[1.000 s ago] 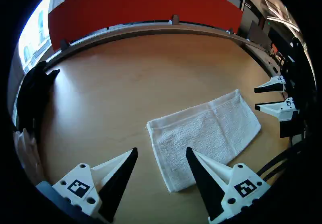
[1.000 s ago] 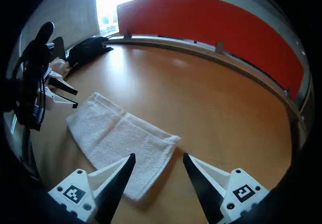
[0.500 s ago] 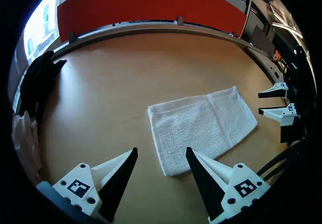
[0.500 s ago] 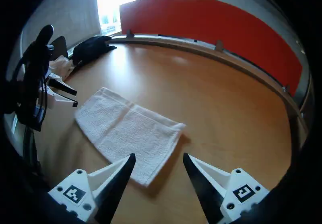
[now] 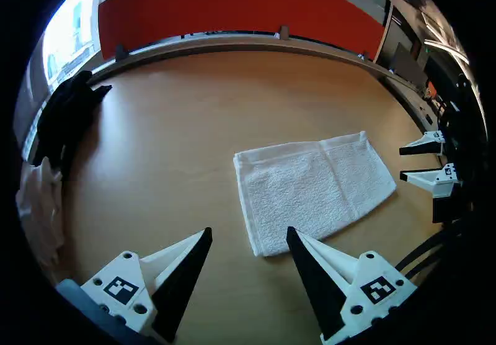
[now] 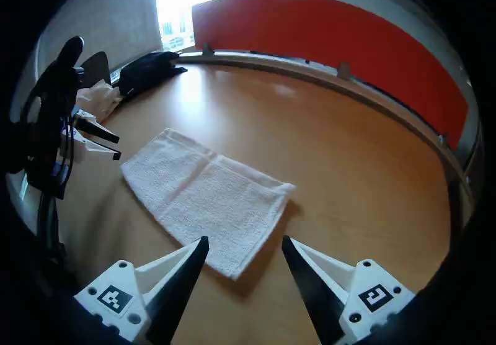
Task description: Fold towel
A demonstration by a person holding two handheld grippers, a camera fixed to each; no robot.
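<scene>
A white towel (image 5: 313,190) lies folded flat on the wooden table (image 5: 186,128), a rectangle with a seam across it. In the left gripper view my left gripper (image 5: 248,239) is open just short of the towel's near corner, nothing between its fingers. The right gripper (image 5: 402,163) shows at the far right edge, open, beside the towel's far end. In the right gripper view the same towel (image 6: 204,193) lies ahead of my right gripper (image 6: 245,246), which is open near its front edge. The left gripper (image 6: 118,147) stands open at the left.
A red partition (image 5: 242,7) runs along the table's far edge. A black cloth (image 5: 65,115) and a pale crumpled cloth (image 5: 37,211) lie at the left side. In the right gripper view the black cloth (image 6: 149,69) sits at the back left. Wood lies bare beyond the towel.
Both grippers have drawn back from the towel, which now lies farther ahead in each view. The towel stays flat on the table.
</scene>
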